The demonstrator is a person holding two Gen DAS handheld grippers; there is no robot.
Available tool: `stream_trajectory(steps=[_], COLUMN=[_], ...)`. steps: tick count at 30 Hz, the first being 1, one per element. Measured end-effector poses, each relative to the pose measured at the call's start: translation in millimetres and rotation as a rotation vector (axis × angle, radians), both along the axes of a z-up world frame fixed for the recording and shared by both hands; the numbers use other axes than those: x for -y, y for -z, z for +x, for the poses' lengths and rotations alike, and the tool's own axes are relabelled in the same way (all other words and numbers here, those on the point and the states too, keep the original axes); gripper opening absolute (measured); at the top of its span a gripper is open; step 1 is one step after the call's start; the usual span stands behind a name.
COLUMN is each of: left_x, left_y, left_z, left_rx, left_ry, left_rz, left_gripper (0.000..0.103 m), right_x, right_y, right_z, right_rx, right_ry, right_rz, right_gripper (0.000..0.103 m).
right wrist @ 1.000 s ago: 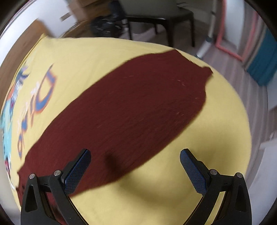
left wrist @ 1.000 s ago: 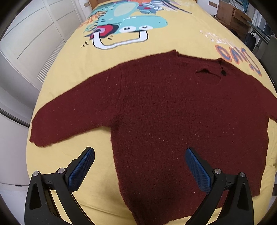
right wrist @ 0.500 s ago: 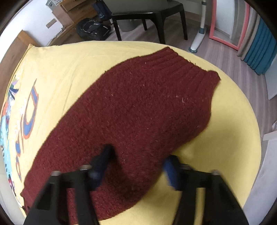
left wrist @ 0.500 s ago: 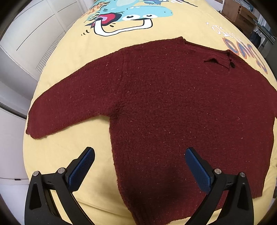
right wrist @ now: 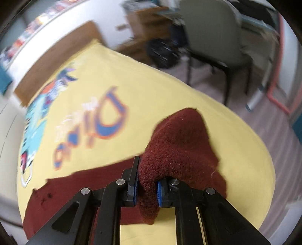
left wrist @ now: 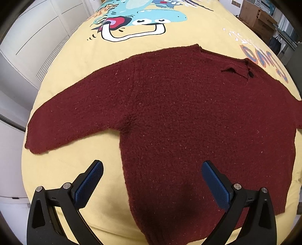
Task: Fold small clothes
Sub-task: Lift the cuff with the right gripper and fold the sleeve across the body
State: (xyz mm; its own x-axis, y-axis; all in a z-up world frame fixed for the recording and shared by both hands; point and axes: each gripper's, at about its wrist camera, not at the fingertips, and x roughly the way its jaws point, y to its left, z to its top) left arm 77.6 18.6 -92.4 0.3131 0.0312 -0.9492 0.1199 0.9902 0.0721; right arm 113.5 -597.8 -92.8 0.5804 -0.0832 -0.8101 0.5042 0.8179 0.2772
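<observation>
Our right gripper (right wrist: pixel 146 185) pinches the maroon sweater's (left wrist: pixel 188 122) sleeve (right wrist: pixel 179 143), lifted near the bed's (left wrist: pixel 75 71) right edge. We should carry it across the body smoothly. Left gripper (left wrist: pixel 151 181) hovers, fingers apart.

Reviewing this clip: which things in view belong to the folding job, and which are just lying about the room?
Part of the job:
- dark red sweater
- its sleeve, pinched in the right claw
- left claw, open above the sweater
- yellow bedspread it lies on

Just lying about:
- chair
- black bag
- wooden furniture
</observation>
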Motion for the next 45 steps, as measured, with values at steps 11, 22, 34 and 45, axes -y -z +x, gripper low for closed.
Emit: stream_trajectory(steps=[11,22,34,45], left_x=[-18.4,-33.7,-50.5,-48.1], left_y=[-5.8,3.2,12.0,10.3], left_z=[11.3,15.2,4.7,4.9], left_rx=[0.049,0.042,0.023,0.025], left_ry=[0.001,-0.013,-0.048,-0.048], left_rz=[-0.029,-0.058,-0.068,-0.063], left_gripper=[0.102,0.102,0.102,0.102], right_x=[-172.0,-326.0,-402.4,-395.7], right_y=[-79.7,6.0,101.2,104.5], right_z=[58.5,92.2,78.0,75.1], right_rx=[0.122,0.000,-0.205,-0.281], right_ry=[-0.283,-0.487,-0.588,-0.591], right_rz=[-0.041,0.095,0.079,0.001], right_gripper=[0.014,0.014,0.015,0.075])
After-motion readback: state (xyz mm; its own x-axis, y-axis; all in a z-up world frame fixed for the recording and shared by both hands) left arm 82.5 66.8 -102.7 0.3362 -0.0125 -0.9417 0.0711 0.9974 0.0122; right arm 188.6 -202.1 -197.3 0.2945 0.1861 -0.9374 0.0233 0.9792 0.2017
